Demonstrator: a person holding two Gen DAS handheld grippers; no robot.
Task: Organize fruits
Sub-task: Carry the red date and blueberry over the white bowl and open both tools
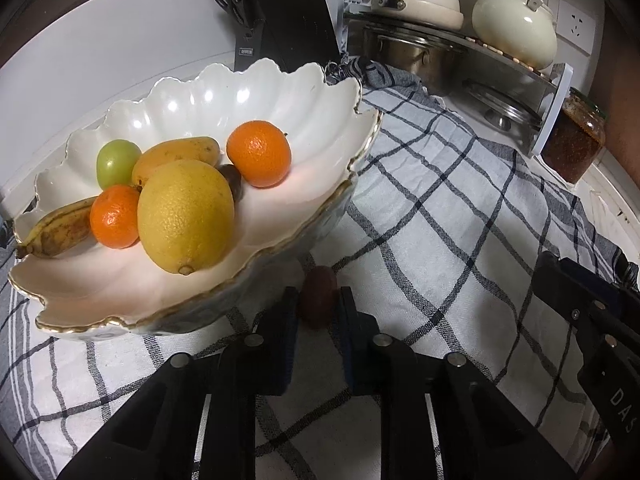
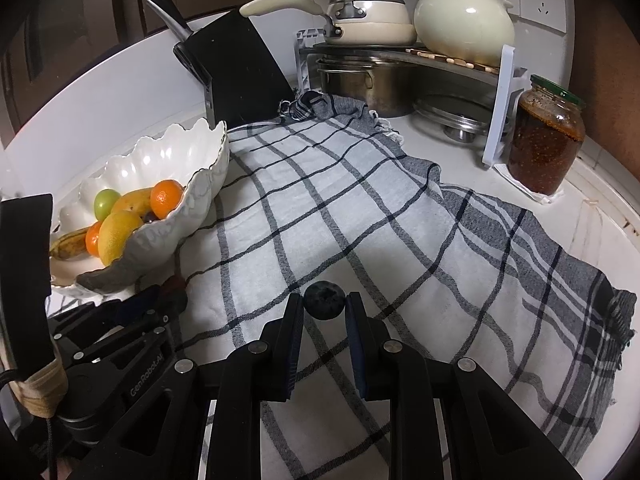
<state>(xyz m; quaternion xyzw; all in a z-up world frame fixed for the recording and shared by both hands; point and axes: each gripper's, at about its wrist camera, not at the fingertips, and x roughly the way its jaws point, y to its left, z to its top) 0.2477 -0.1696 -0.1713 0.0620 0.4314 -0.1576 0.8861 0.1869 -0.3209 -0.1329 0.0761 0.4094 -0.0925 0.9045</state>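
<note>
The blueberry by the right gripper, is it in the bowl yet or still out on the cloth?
Out. The blueberry sits between the right gripper fingers over the checked cloth, well apart from the white bowl.

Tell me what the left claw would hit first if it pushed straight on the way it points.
The small dark red fruit between its tips; past that, probably the checked cloth.

1. The bowl (image 2: 176,216) stands on the cloth (image 2: 360,208), at its left side.
2. In the bowl lie a lemon (image 1: 186,216), a banana (image 1: 56,230) and other fruits.
3. Behind the cloth stand a knife block (image 2: 240,68) and a rack (image 2: 400,60) with pots.
4. The jar (image 2: 546,136) stands right of the rack.
</note>
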